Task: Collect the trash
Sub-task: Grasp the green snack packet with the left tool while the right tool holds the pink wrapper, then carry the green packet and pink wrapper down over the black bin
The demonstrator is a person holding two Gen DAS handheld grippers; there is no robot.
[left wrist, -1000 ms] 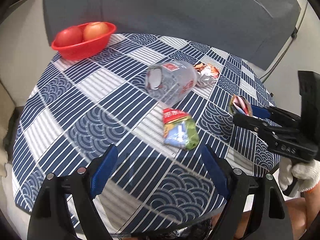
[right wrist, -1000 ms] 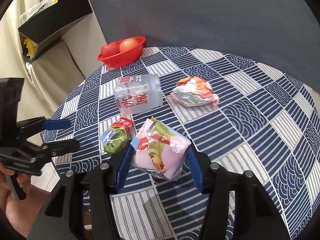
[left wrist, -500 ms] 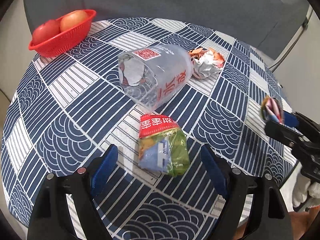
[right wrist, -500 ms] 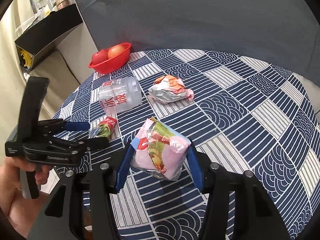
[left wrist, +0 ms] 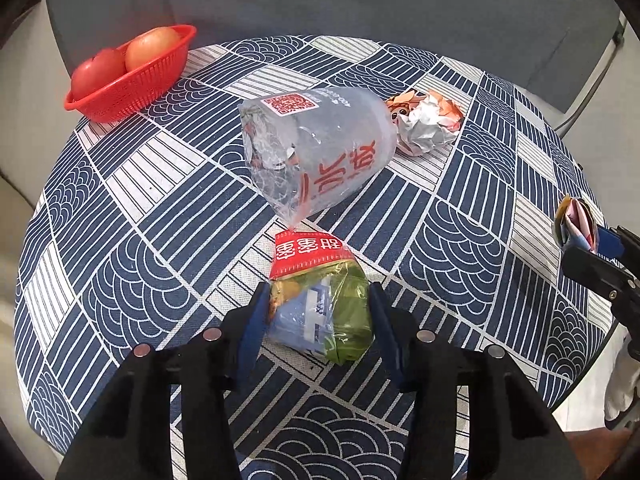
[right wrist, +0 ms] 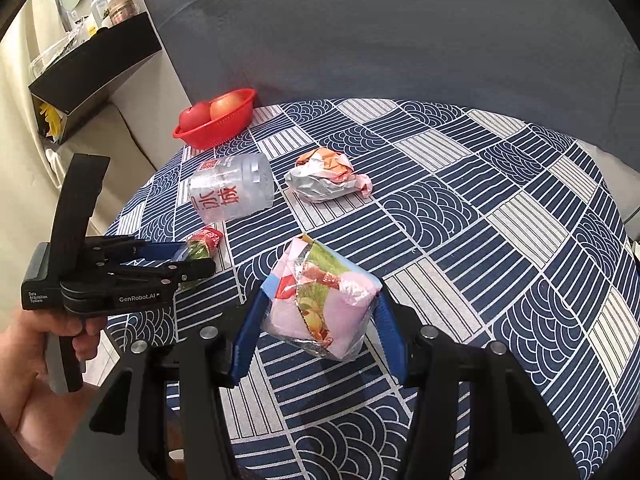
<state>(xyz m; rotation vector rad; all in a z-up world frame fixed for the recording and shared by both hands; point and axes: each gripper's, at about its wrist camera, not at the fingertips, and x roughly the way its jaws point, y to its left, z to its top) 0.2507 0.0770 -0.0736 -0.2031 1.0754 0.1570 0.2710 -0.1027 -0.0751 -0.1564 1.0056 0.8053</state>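
While a pink wrapper (right wrist: 320, 300) is held in the right gripper (right wrist: 316, 320) jaws and the left gripper (left wrist: 318, 312) jaws are closed around a green packet (left wrist: 320, 304), a cup (left wrist: 316, 152) and a paper ball (left wrist: 426, 124) are left on the tabletop (left wrist: 460, 216).

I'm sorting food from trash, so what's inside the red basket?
The red basket holds two round fruits, one red, one orange-red, likely apples or tomatoes. Anything beneath them is hidden by the fruit and the basket wall.

Surface cloth (left wrist: 168, 200): navy-and-white wave and stripe patchwork; basket (left wrist: 132, 80) red; snack wrapper (left wrist: 320, 300) green, blue (red-banded top); tongs' pads (left wrist: 256, 320) blue.
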